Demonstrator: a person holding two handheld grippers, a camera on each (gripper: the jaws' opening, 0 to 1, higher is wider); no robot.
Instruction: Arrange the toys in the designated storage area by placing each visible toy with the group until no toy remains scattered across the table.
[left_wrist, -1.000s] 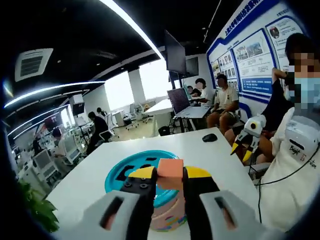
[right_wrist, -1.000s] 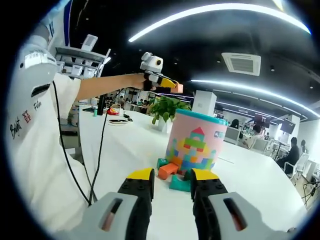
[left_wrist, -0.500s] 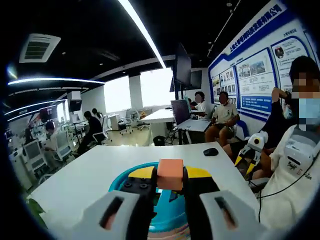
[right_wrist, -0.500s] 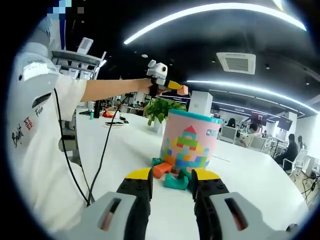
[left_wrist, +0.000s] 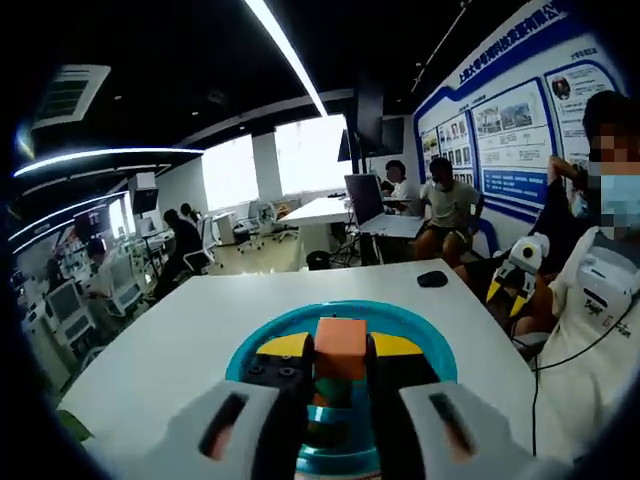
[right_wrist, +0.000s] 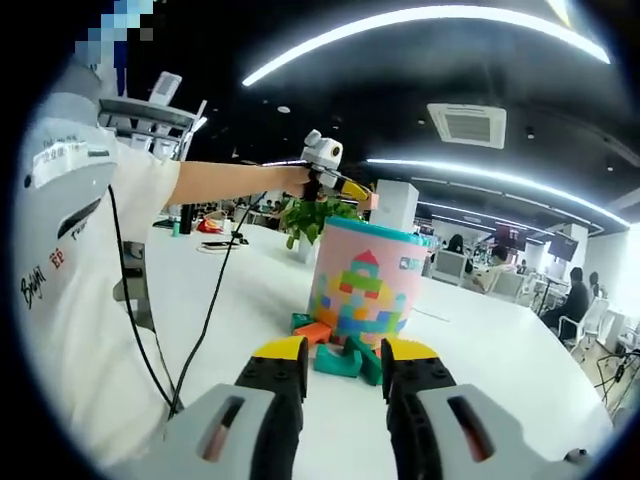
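My left gripper (left_wrist: 340, 352) is shut on an orange cube (left_wrist: 340, 334) and hovers right above the teal lid (left_wrist: 432, 345) of the toy bucket, which has shaped slots. In the right gripper view that same left gripper (right_wrist: 345, 186) holds the orange cube (right_wrist: 372, 200) over the pink bucket (right_wrist: 362, 291). Around the bucket's foot lie an orange block (right_wrist: 314, 332), a teal arch block (right_wrist: 338, 361) and a green block (right_wrist: 369, 362). My right gripper (right_wrist: 345, 362) is open just short of these blocks, low over the white table (right_wrist: 240, 300). It also appears as the right gripper (left_wrist: 512, 285) off the table's right edge.
A black mouse (left_wrist: 432, 279) lies at the table's far end. A potted plant (right_wrist: 308, 222) stands behind the bucket. A cable (right_wrist: 205, 320) hangs from the person's sleeve. Seated people and office desks fill the background.
My left gripper has carried the orange cube forward, so it now sits over the middle of the lid. The right gripper edged a little closer to the blocks at the bucket's foot.
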